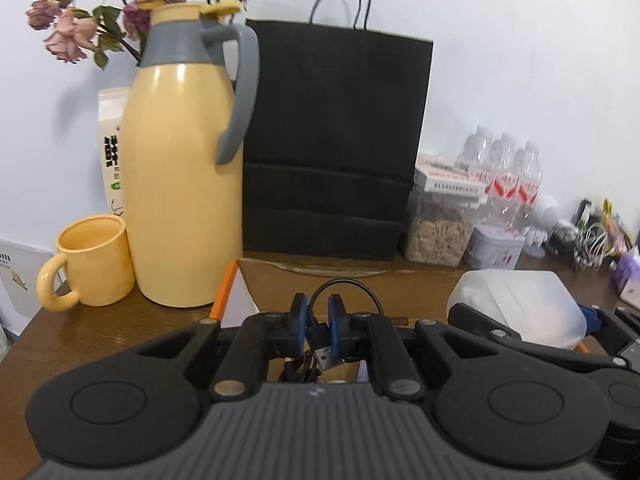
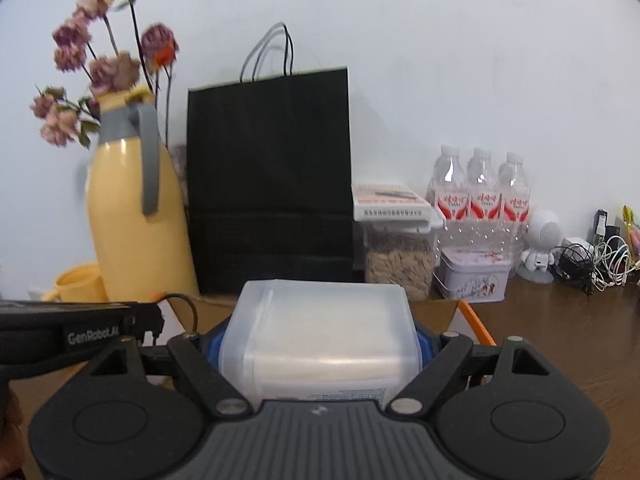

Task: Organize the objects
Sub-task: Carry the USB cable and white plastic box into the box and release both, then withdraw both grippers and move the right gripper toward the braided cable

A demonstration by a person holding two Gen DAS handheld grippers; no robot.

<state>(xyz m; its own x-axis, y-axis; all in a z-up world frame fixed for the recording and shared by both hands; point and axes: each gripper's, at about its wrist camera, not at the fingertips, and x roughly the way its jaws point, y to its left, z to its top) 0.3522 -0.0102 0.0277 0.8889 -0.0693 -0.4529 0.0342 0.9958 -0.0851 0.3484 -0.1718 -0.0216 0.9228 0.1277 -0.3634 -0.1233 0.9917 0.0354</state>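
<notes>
Between right hand-held gripper pads: plastic container.

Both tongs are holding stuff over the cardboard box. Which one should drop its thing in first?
Probably the left tongs. They pinch a black USB cable that already dangles into the open cardboard box. The right tongs grip a bulky white plastic container, which might cover the space.

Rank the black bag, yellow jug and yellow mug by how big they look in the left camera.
1. black bag, though it stands farther back
2. yellow jug, close behind the bag in apparent size
3. yellow mug, clearly smallest
</notes>
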